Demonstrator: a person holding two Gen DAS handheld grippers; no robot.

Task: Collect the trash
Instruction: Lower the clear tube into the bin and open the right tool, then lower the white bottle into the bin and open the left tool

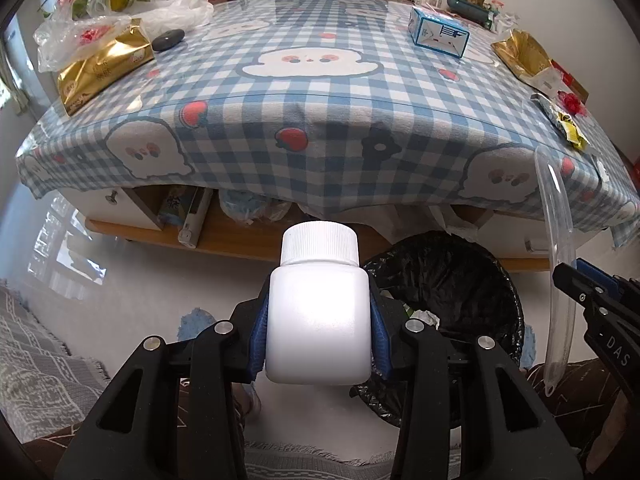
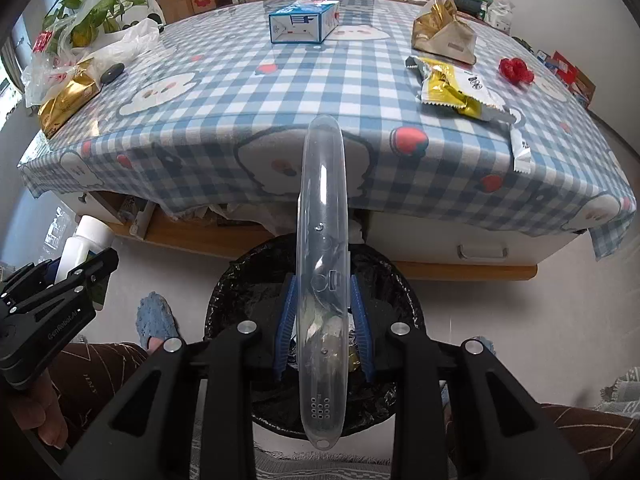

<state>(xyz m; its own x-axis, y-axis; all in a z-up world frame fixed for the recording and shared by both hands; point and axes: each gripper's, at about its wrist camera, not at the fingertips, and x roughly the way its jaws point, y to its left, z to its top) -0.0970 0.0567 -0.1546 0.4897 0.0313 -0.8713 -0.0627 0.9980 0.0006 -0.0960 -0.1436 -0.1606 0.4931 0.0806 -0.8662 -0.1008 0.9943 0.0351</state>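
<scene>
My left gripper is shut on a white plastic bottle with a ribbed cap, held upright just left of the bin. The bin is lined with a black bag and stands on the floor in front of the table. My right gripper is shut on a clear plastic lid, held on edge directly over the bin, whose inside shows wrappers. In the right wrist view the left gripper with the bottle appears at the left. The right gripper and the lid show at the left wrist view's right edge.
The table with a blue checked cloth carries a yellow snack wrapper, a blue box, gold packets, plastic bags, a dark oval object and a red item. A person's knees and a blue slipper are near the bin.
</scene>
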